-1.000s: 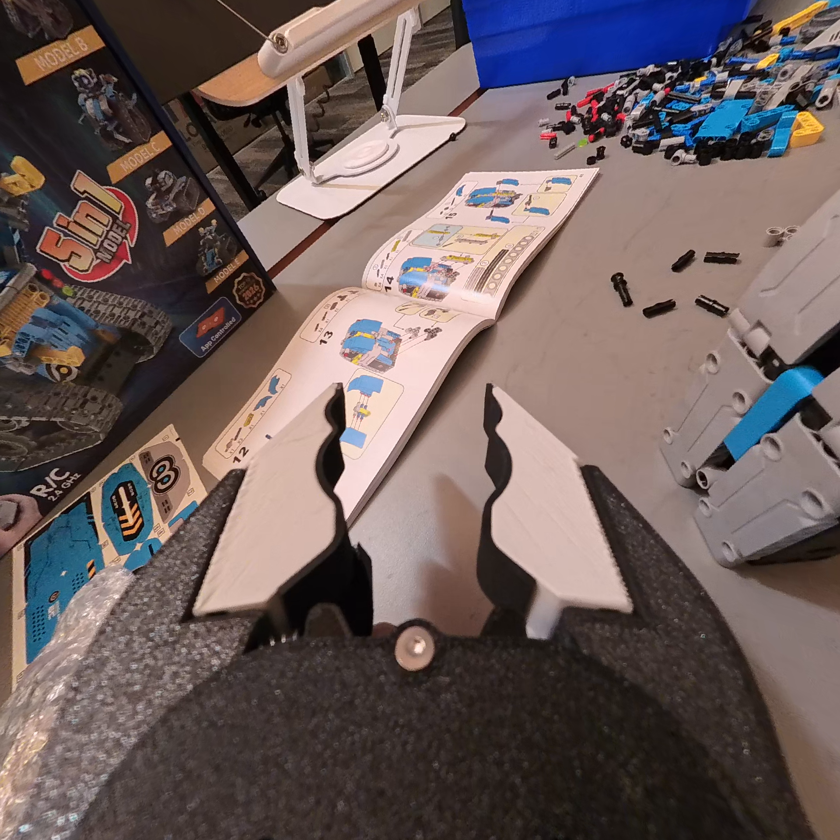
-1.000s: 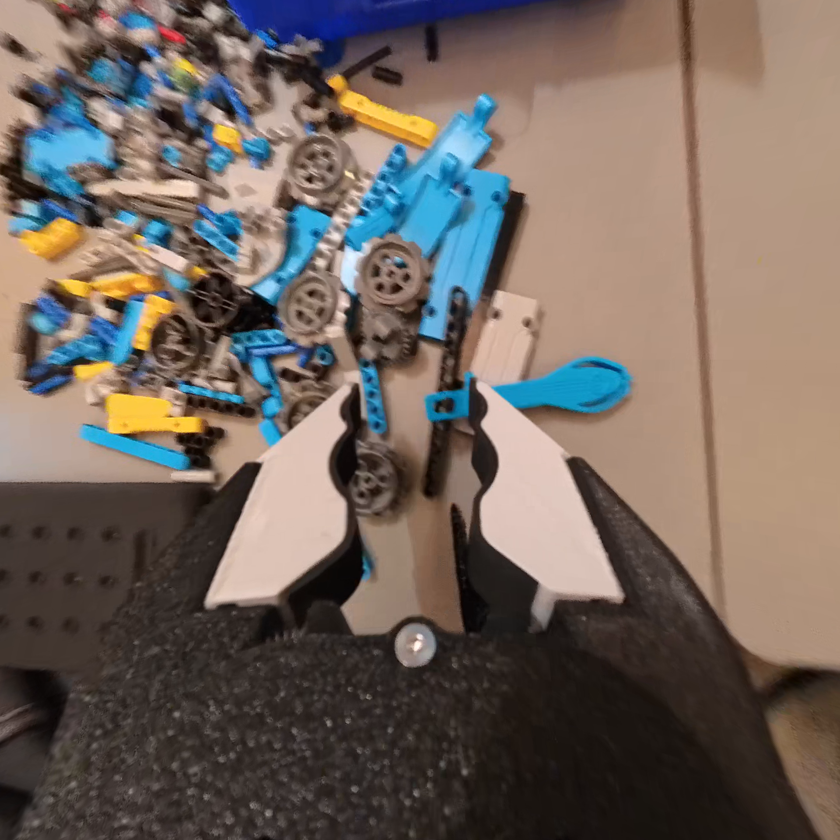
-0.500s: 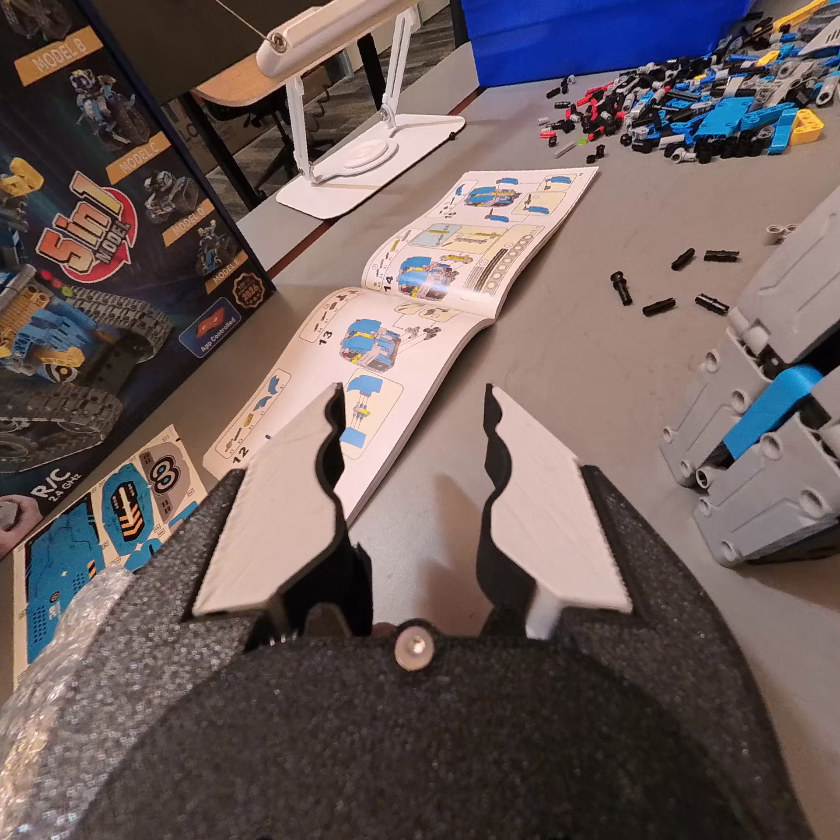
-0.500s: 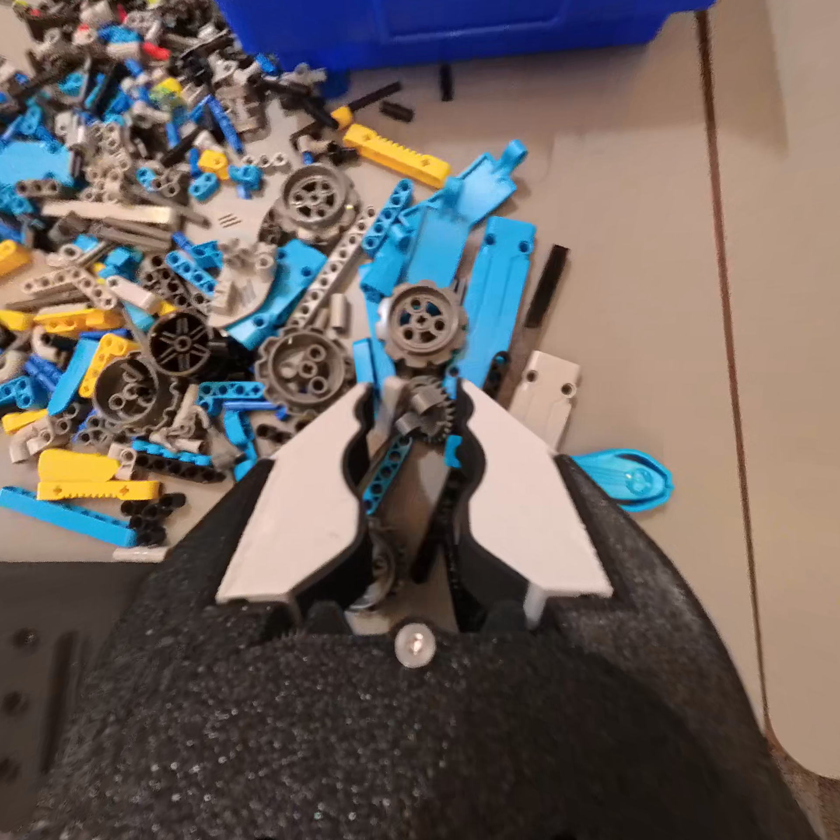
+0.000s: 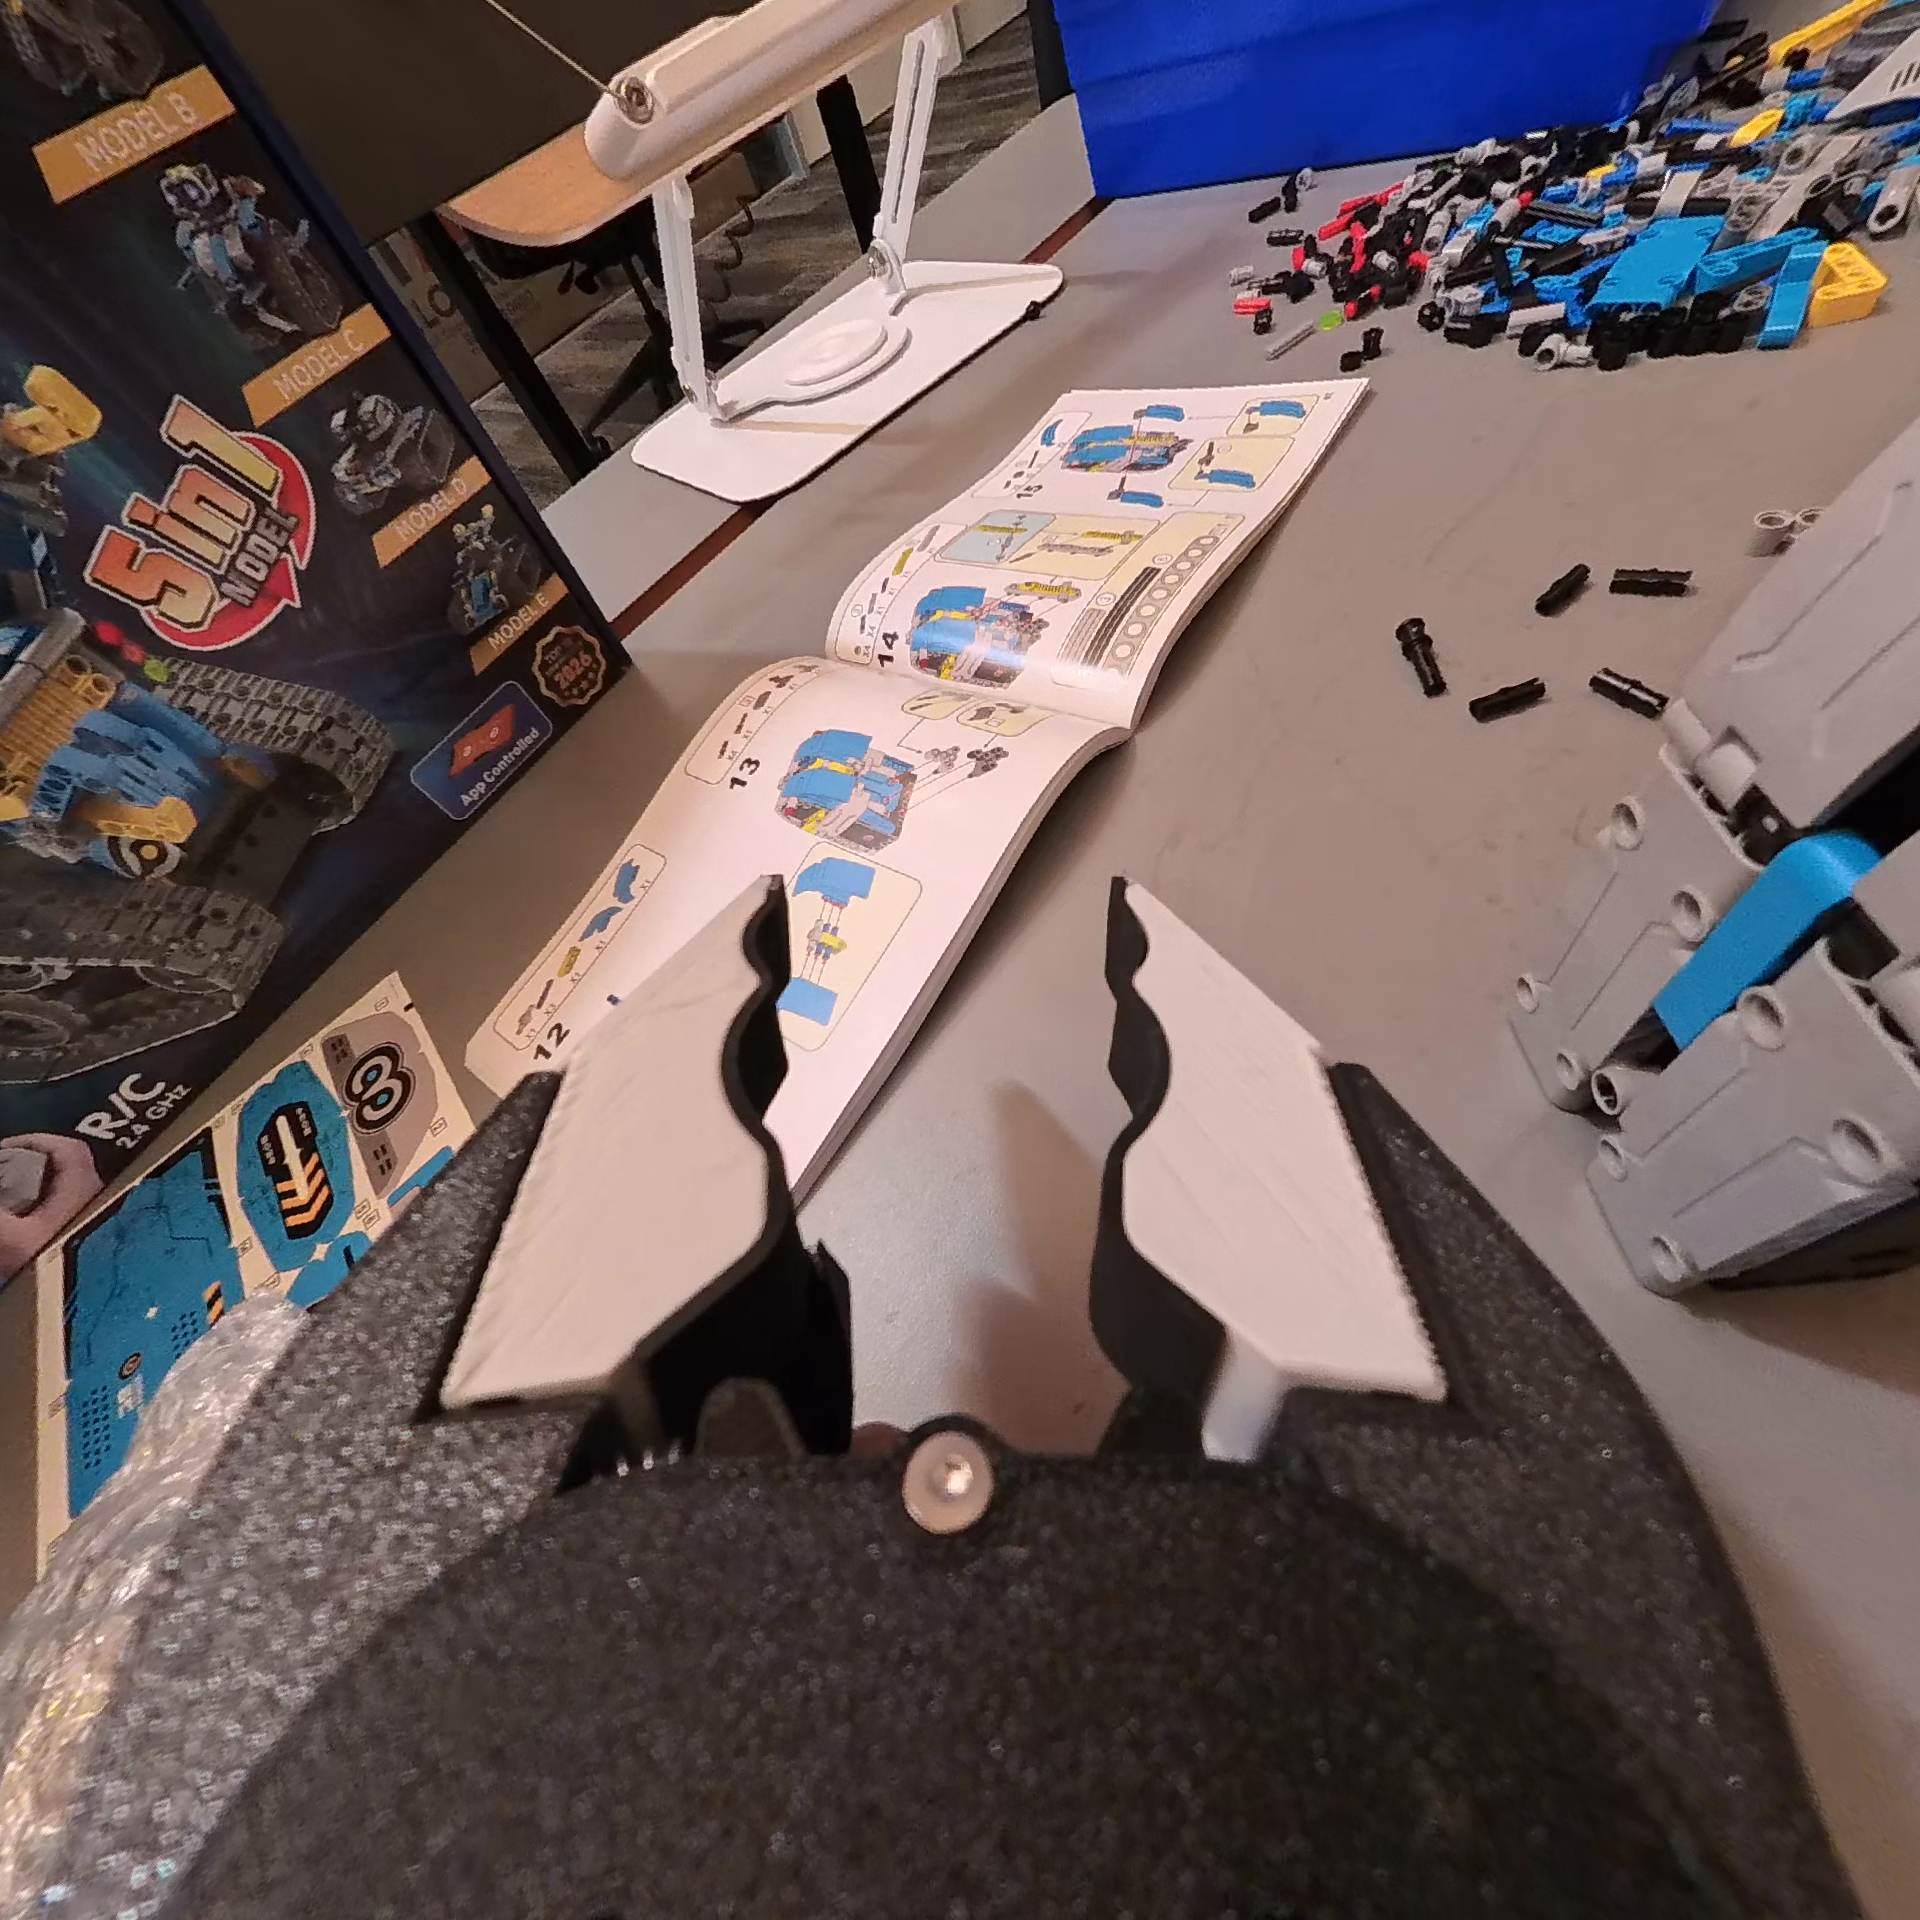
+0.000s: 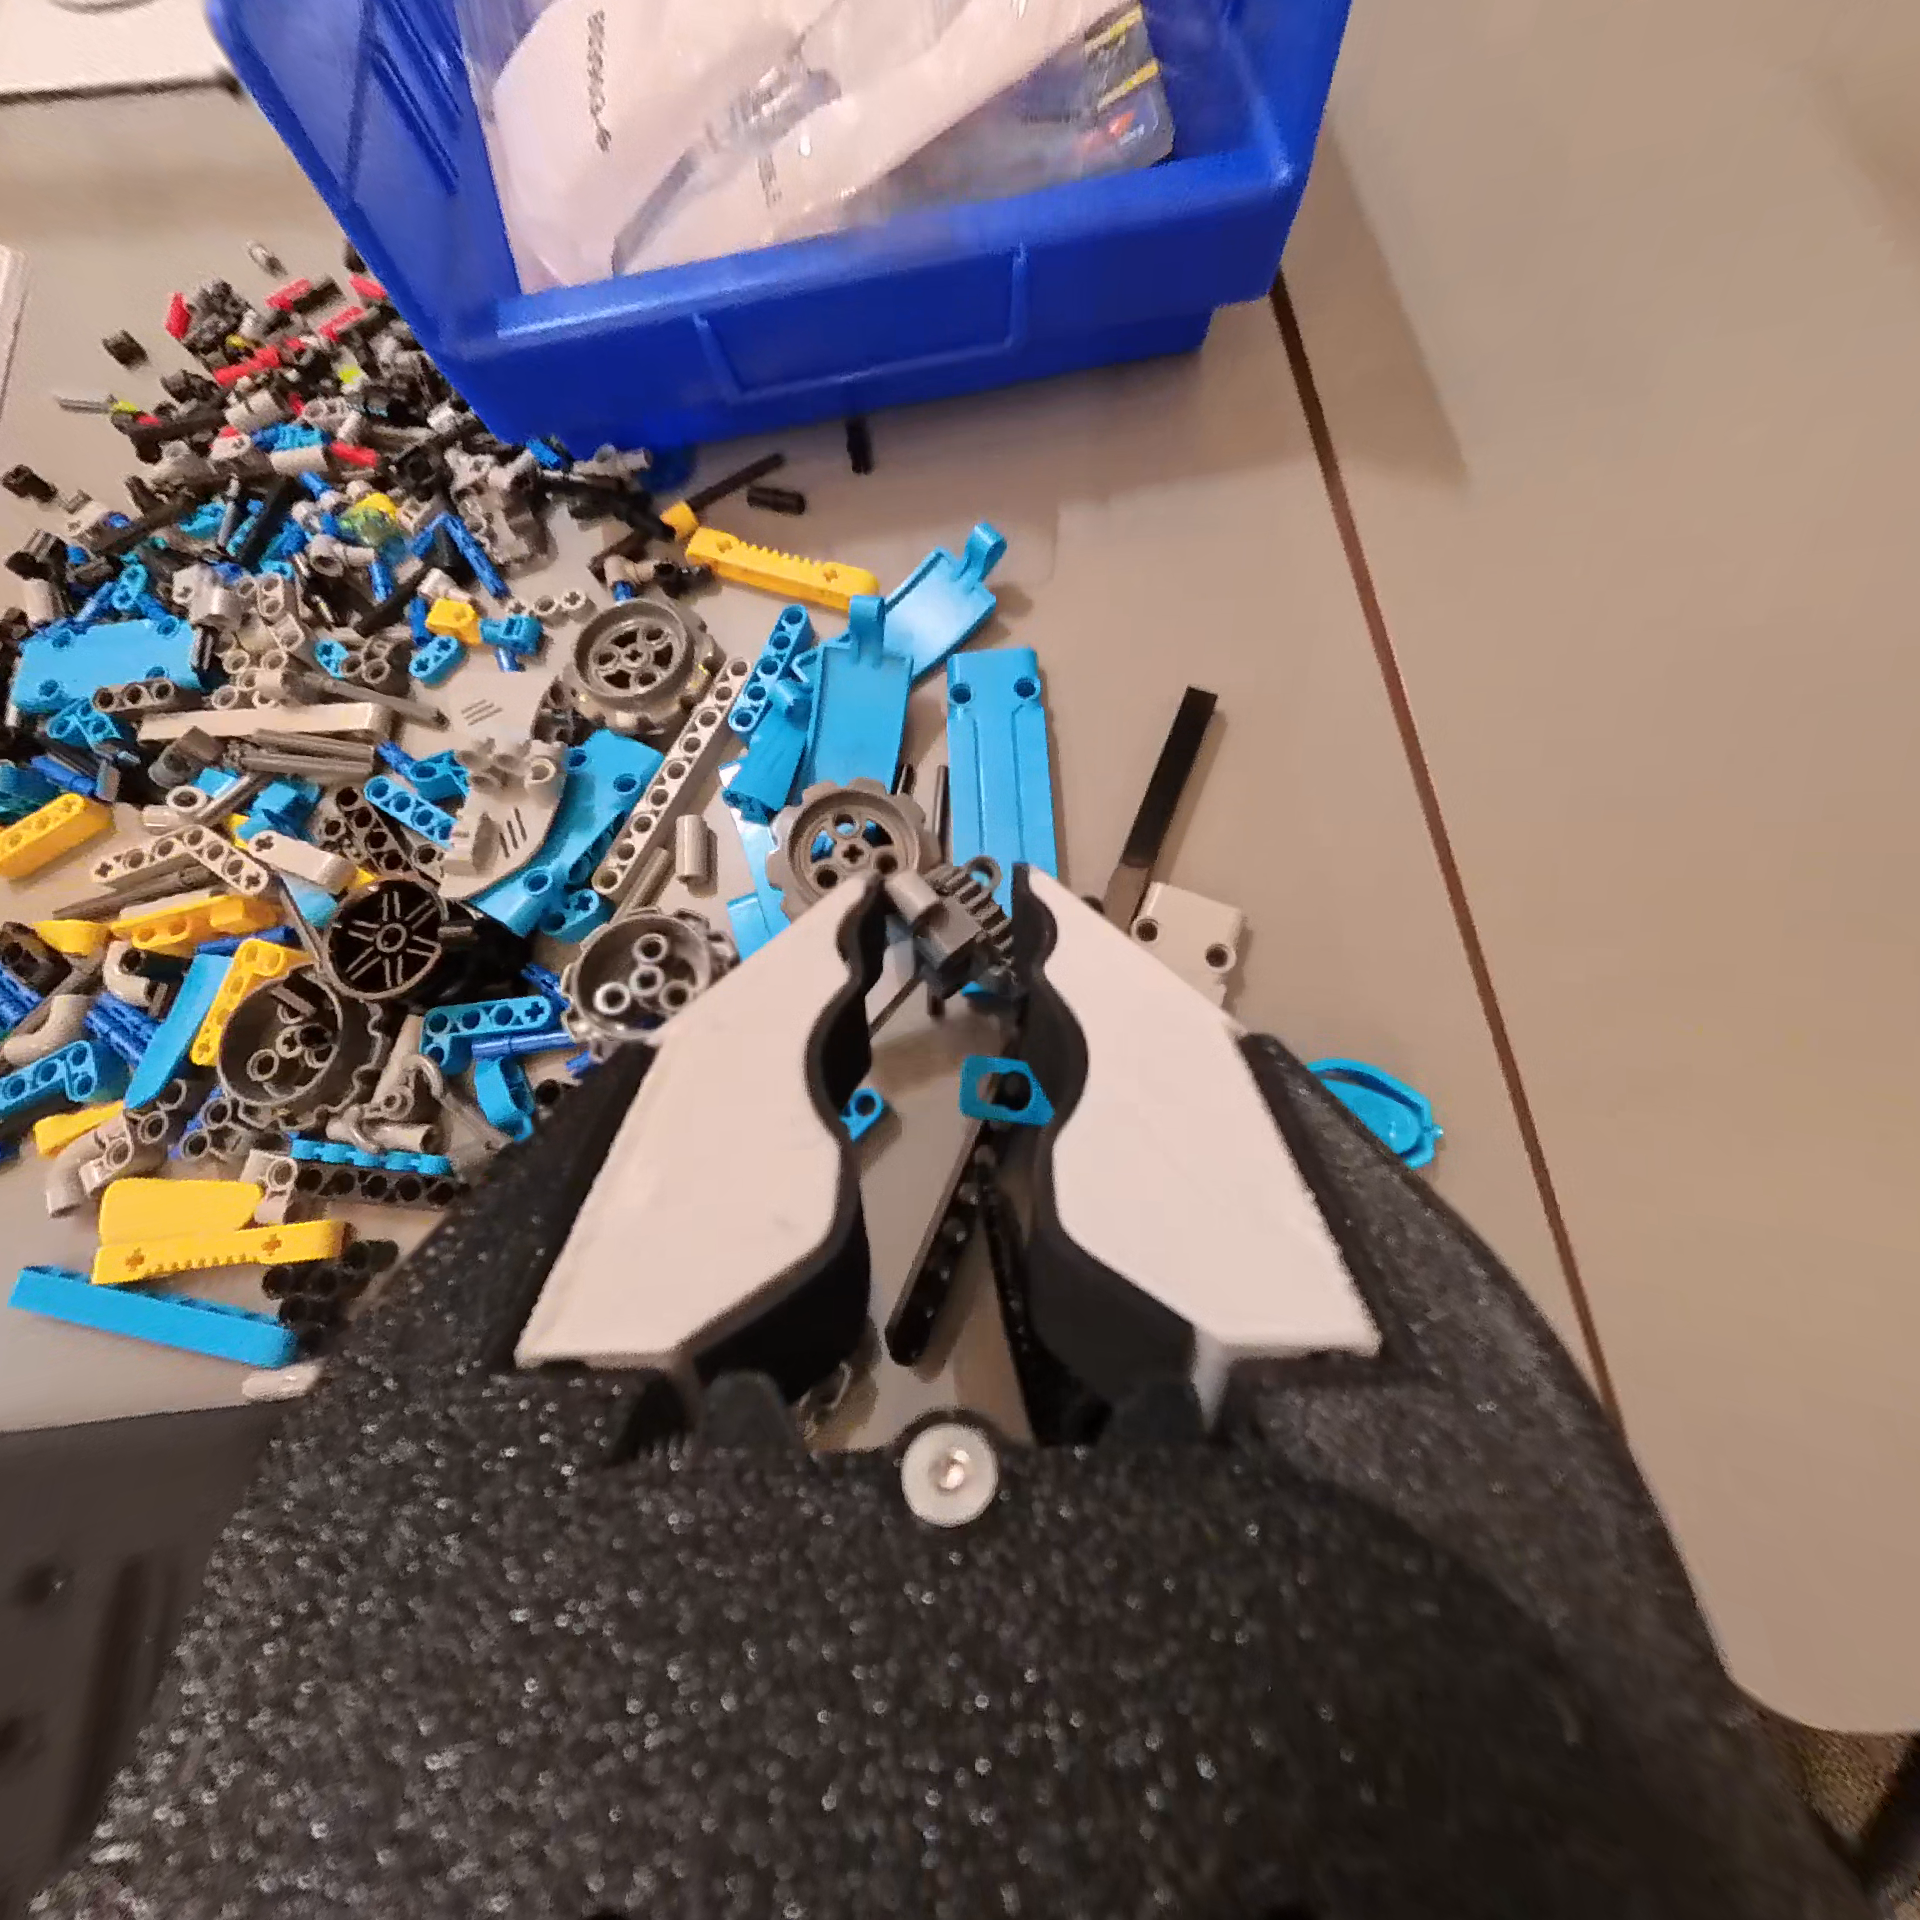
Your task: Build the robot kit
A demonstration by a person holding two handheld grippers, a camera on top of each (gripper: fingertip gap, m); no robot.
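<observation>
- Left gripper (image 5: 940,904) is spread wide with nothing in it, hanging low over the grey table (image 5: 1299,831).
- Its left finger sits over the near corner of the open manual (image 5: 935,707); the right finger is over bare table.
- Off to its right is a half-built grey model (image 5: 1756,966) with a blue strip showing in a gap. A few black pins (image 5: 1507,698) lie loose on the table between the model and the manual.
- On the left there's the kit box (image 5: 239,540) standing up, a sticker sheet (image 5: 239,1174) flat in front of it, and a bit of bubble wrap (image 5: 114,1455) at the near left edge.
- Further back: a white lamp (image 5: 821,343) on its flat base, and the parts pile (image 5: 1621,260) in front of a blue bin (image 5: 1299,83).
- Right gripper (image 6: 940,888) is pinched down on a small dark gear piece (image 6: 951,914), held right at the fingertips, with a grey connector stuck on it.
- The gear looks lifted off the pile, just in front of a grey sprocket wheel (image 6: 847,847) and some long blue panels (image 6: 1003,758).
- A black beam (image 6: 945,1236) lies on the table under the gap between the fingers, with a little blue bracket (image 6: 997,1086) near it.
- The bin (image 6: 862,312) behind the pile has plastic bags (image 6: 790,114) in it.
</observation>
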